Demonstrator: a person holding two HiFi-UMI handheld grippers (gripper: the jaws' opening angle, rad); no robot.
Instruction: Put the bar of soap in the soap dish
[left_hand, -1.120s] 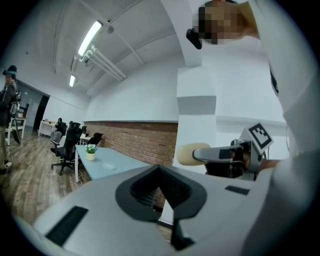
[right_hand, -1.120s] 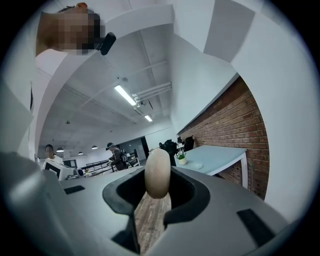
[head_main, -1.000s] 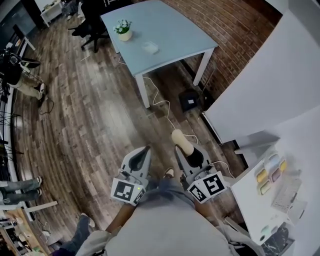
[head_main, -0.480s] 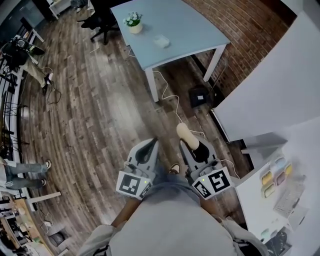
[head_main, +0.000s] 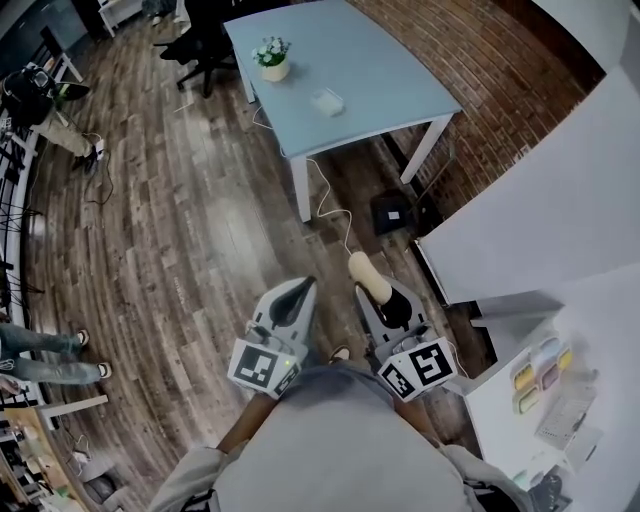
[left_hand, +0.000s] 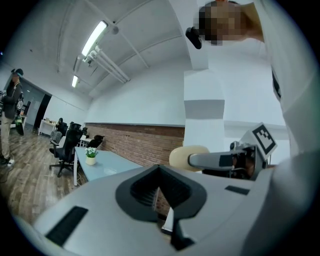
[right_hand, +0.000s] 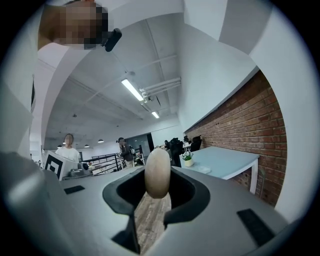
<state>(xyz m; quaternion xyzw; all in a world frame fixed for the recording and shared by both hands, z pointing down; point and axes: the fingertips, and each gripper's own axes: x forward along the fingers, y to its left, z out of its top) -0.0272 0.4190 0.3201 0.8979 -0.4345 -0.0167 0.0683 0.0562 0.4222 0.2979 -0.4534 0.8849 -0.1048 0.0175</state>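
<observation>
Over the last second the wooden floor has slid beneath both grippers in the head view, and the blue-grey table has been reframed without coming much nearer. The carry is therefore judged under way, with the placing not yet begun. The bar of soap has been kept in the right gripper, whose jaws are closed on its lower end so that the rest stands out ahead of them. What is taken for the soap dish, a small pale thing, lies inside the table's left edge, toward its near end and well apart from the soap. A potted plant stands by the far left corner. The left gripper is held with its jaws together and nothing between them. Both grippers are held level and side by side, close before the body, pointed toward the table.
</observation>
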